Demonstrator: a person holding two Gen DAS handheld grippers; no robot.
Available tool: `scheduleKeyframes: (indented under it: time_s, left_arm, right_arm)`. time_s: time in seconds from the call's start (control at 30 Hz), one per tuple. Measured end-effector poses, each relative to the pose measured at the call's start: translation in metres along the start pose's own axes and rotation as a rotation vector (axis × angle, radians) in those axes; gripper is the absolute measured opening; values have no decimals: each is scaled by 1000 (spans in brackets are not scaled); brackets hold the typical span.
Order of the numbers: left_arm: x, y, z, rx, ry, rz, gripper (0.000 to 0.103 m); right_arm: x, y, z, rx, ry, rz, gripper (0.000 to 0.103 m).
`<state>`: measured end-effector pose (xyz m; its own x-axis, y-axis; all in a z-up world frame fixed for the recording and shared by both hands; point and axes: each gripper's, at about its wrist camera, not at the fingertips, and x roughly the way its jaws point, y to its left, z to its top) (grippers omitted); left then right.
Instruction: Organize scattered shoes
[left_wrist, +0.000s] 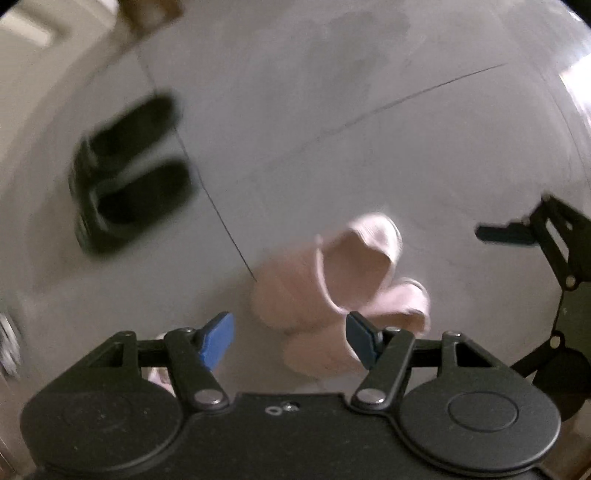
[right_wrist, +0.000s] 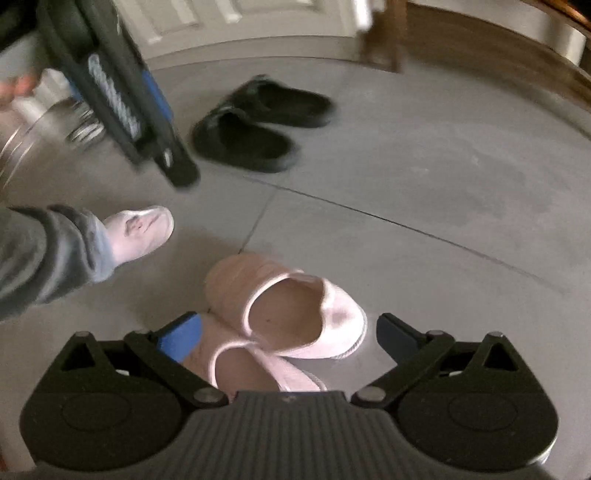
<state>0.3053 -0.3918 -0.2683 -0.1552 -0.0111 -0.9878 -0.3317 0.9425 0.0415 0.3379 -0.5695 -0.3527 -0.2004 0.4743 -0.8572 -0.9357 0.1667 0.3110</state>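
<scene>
Two pink slippers (right_wrist: 288, 314) lie together on the grey tiled floor (right_wrist: 424, 184), one partly across the other; they also show blurred in the left wrist view (left_wrist: 332, 284). A pair of black slides (right_wrist: 258, 122) lies side by side further off, and shows at the left of the left wrist view (left_wrist: 125, 173). My right gripper (right_wrist: 291, 336) is open and empty, its jaws spread either side of the pink slippers, just above them. My left gripper (left_wrist: 291, 341) is open and empty above the pink slippers. The left gripper also shows in the right wrist view (right_wrist: 129, 99), raised at upper left.
The person's foot in a pale slipper (right_wrist: 144, 229) and grey trouser leg stand left of the pink pair. A white door (right_wrist: 240, 26) and a wooden frame (right_wrist: 384, 40) bound the far side. The right gripper shows at the right edge of the left wrist view (left_wrist: 554, 258).
</scene>
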Motion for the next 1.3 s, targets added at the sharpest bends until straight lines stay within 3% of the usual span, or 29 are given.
scheduleKeyframes:
  time_s: [0.2, 0.33, 0.5, 0.57, 0.77, 0.97, 1.1, 1.3]
  left_arm:
    - [45, -7, -36, -79, -96, 52, 67]
    - [109, 2, -64, -198, -69, 12, 67]
    - [161, 8, -99, -285, -42, -2, 67]
    - [175, 11, -108, -310, -38, -6, 67]
    - [193, 15, -130, -353, -65, -18, 67]
    - [200, 8, -140, -365, -121, -10, 67]
    - [203, -6, -148, -375, -130, 4, 67]
    - [206, -14, -157, -416, -139, 28, 67]
  right_arm:
    - [26, 5, -16, -217, -15, 43, 102]
    - [51, 11, -26, -325, -63, 70, 102]
    - [106, 29, -51, -617, -95, 127, 102]
    - [116, 34, -58, -680, -109, 157, 102]
    - [148, 38, -74, -642, -120, 259, 101]
    - [168, 32, -77, -607, -206, 274, 101]
    - [183, 33, -73, -670, -252, 277, 101]
    - [191, 21, -61, -636, -231, 339, 101]
